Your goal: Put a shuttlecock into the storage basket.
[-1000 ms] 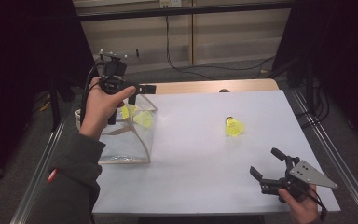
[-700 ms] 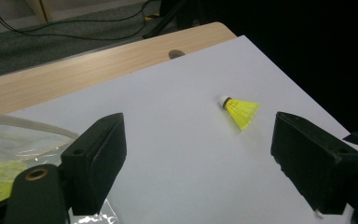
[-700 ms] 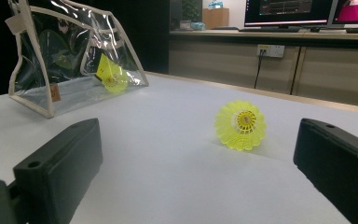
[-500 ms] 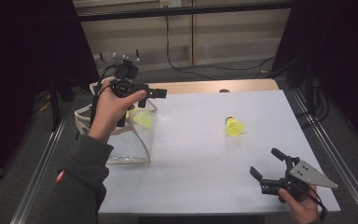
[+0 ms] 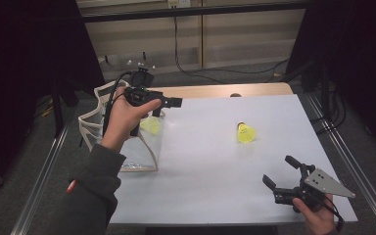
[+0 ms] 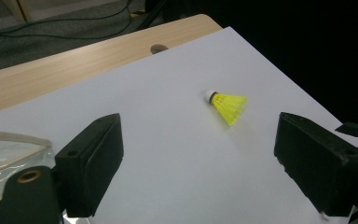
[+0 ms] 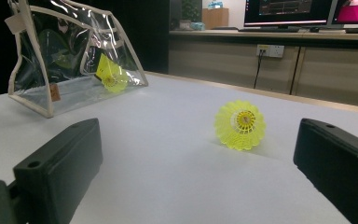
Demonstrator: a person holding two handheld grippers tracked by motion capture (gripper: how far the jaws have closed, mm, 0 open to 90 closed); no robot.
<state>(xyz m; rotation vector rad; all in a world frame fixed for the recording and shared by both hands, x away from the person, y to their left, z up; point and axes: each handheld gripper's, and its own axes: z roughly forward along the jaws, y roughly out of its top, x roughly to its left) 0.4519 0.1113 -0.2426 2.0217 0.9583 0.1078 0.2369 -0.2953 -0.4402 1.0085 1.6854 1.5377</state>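
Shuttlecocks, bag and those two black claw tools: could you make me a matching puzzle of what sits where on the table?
Things:
1. clear bag
2. loose shuttlecock
3. left gripper
4. right gripper

Places or states:
A. lying alone on the white sheet
B. held above the bag's edge, jaws open
C. near the table's right front corner, jaws open
D. at the table's left, a yellow shuttlecock inside

Pairs: 1-D, 2-A, 3-B, 4-C

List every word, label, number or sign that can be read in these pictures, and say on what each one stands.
No text can be read.
Tag on the clear bag: too small and blurred to read.
Monitor screens behind the table: writing too small to read.
Yellow shuttlecock: no lettering visible.
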